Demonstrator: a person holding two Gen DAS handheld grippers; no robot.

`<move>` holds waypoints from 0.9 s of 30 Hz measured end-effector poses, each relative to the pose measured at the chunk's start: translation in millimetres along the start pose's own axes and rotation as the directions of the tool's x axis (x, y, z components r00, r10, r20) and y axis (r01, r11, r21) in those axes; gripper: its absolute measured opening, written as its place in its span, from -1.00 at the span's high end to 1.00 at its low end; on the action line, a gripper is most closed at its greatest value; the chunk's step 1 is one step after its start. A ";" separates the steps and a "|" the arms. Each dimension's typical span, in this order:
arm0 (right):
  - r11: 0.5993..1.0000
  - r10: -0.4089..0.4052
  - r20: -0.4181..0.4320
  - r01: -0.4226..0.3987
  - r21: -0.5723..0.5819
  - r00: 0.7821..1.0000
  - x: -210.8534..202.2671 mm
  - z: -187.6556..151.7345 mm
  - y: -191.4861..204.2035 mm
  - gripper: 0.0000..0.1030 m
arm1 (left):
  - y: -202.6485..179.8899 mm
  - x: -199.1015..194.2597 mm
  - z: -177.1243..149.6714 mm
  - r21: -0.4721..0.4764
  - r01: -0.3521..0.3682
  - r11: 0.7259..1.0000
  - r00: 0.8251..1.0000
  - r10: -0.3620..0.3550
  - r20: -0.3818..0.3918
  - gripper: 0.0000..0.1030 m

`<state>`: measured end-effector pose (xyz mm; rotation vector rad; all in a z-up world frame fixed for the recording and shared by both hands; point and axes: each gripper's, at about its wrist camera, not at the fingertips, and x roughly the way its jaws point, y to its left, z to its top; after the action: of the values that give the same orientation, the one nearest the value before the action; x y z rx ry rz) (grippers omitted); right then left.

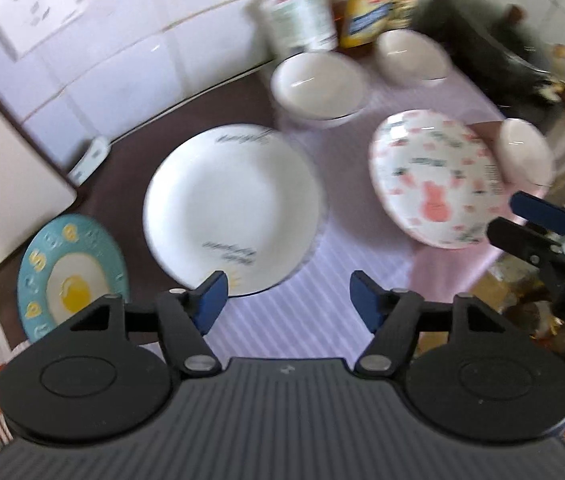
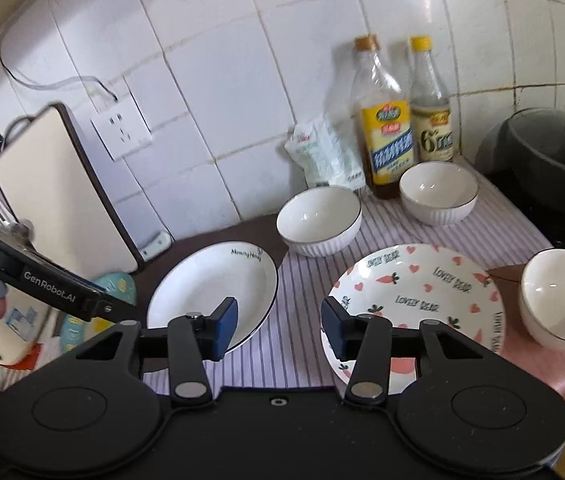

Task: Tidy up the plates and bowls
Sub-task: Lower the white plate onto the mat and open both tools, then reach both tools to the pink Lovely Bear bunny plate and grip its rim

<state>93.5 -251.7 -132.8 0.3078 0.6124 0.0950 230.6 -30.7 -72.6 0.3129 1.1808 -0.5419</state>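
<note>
Left hand-held gripper (image 1: pixel 286 296): lower centre of the left wrist view, level and pointing forward over the striped cloth (image 1: pixel 310 288); blue pads spread wide, nothing between them. Its body also enters the right wrist view from the left edge, angled down toward the centre.

Right hand-held gripper (image 2: pixel 278 326): lower centre of the right wrist view, held above the cloth between the two plates; jaws apart and empty. Its tips show at the right edge of the left wrist view.

White plate (image 2: pixel 214 292): centre-left of the right wrist view, lying flat, partly on the dark tabletop (image 2: pixel 242 228) and partly on the cloth.

Patterned plate (image 2: pixel 414 292): right of centre, hearts and carrots printed on it, flat on the cloth, apart from the white plate.

Bowl, left rear (image 2: pixel 318 220): upright on the cloth, behind the gap between the plates.

Bowl, right rear (image 2: pixel 438 192): upright, just in front of two bottles (image 2: pixel 386 132).

Bowl, far right (image 2: pixel 558 300): upright at the right edge, just beside the patterned plate.

Egg-pattern plate (image 1: pixel 70 276): lower left of the left wrist view, on the dark tabletop, partly hidden by the gripper body.

Dark pot (image 2: pixel 554 148): upper right. White pouch (image 2: pixel 322 156): against the tiled wall (image 2: pixel 222 60). Wall socket (image 2: pixel 122 130): upper left.
</note>
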 end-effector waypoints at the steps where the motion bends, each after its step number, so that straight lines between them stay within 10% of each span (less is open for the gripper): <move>1: 1.000 -0.004 0.017 0.004 0.004 1.000 -9.8 0.2 -2.8 -0.07 | -7.6 -3.6 0.5 0.016 0.009 1.000 1.000 -0.009 0.004 -0.33; 13: 0.989 -0.148 0.035 0.147 0.031 0.988 -70.1 3.3 -49.5 -0.41 | -109.7 -15.5 28.2 0.199 0.045 0.979 0.997 -0.057 0.053 -0.51; 27: 0.987 -0.155 -0.001 0.155 0.042 0.988 -16.8 -22.0 -115.9 -0.67 | -140.4 71.6 61.0 0.166 0.007 0.986 0.999 -0.001 -0.037 -0.64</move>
<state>66.7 -359.2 -176.7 0.2999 0.6348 -0.0674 220.5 -195.1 -110.9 0.4647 1.1738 -0.6425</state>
